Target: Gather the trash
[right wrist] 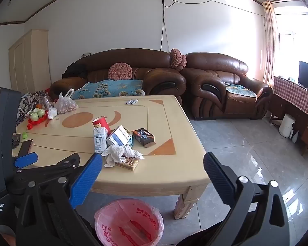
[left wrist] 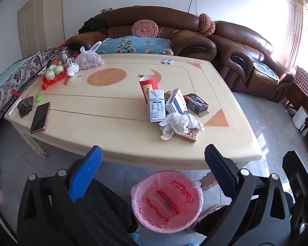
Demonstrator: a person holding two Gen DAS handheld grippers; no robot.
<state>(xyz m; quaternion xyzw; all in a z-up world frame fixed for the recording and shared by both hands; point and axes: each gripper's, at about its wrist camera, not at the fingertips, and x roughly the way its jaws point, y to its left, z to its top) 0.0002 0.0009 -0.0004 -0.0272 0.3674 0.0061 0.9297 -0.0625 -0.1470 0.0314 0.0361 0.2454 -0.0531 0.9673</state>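
A cluster of trash sits near the front right of the cream table [left wrist: 104, 131]: a red paper cup [left wrist: 148, 85], a white milk carton [left wrist: 156, 105], a white-and-blue box [left wrist: 177, 102], a black box [left wrist: 196, 103], and crumpled white tissue [left wrist: 179, 123] lying on a small gold box [left wrist: 187, 135]. The same cluster shows in the right wrist view, with the tissue [right wrist: 121, 152] nearest. A bin with a pink liner [left wrist: 166, 201] stands on the floor below the table's front edge; it also shows in the right wrist view [right wrist: 129, 223]. My left gripper [left wrist: 153, 160] is open and empty above the bin. My right gripper [right wrist: 153, 168] is open and empty, beside the left gripper [right wrist: 26, 160].
A phone [left wrist: 40, 117], a dark cloth [left wrist: 25, 106] and a green cap [left wrist: 38, 97] lie at the table's left. A red tray with green cups [left wrist: 54, 74] and plastic bags [left wrist: 90, 58] sit at the back left. Brown sofas [left wrist: 145, 34] stand behind. Tiled floor [right wrist: 246, 153] lies to the right.
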